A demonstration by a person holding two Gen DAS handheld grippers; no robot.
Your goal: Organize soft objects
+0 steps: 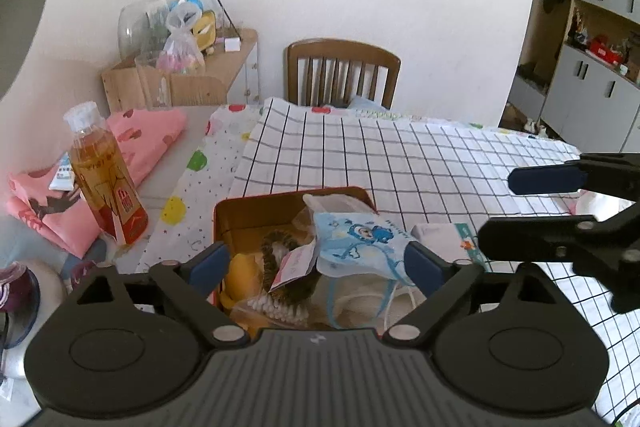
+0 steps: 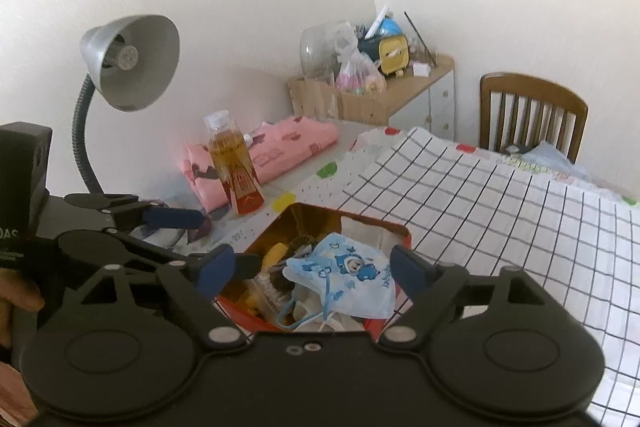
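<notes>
- The left hand-held gripper (image 1: 316, 265) hung above the near end of a red tin (image 1: 256, 203), its blue pads spread wide and pinching nothing.
- A blue cartoon face mask (image 1: 356, 243) lay on top of the heap in the tin, between the two left pads in that view but touched by neither; the pad at 3 o'clock sat just beside the mask's edge.
- The right hand-held gripper (image 2: 316, 271) also stood spread, empty, over the same tin (image 2: 360, 219).
- From the right wrist view the mask (image 2: 344, 279) lay between the pads, nearer the one at 3 o'clock, with its ear loops trailing toward 6 o'clock.
- Under and beside the mask the tin held a yellow soft item (image 1: 240, 275), a dark fuzzy piece (image 1: 276, 247) and pale wrapped things; what they were I could not tell.
- The tin rested on a white checked cloth (image 1: 400, 155) covering the counter, with a dotted cloth (image 1: 208, 195) showing at its 9 o'clock side.
- A bottle of amber drink (image 1: 104, 175) stood upright at 9 o'clock of the tin, just beside a folded pink cloth (image 1: 148, 135).
- The right hand-held gripper entered the left view at 3 o'clock, its fingers (image 1: 548, 179) apart.
- A grey desk lamp (image 2: 128, 63) leaned over the counter at 10 o'clock in the right view, and a wooden chair (image 2: 532, 115) stood at the far side.
</notes>
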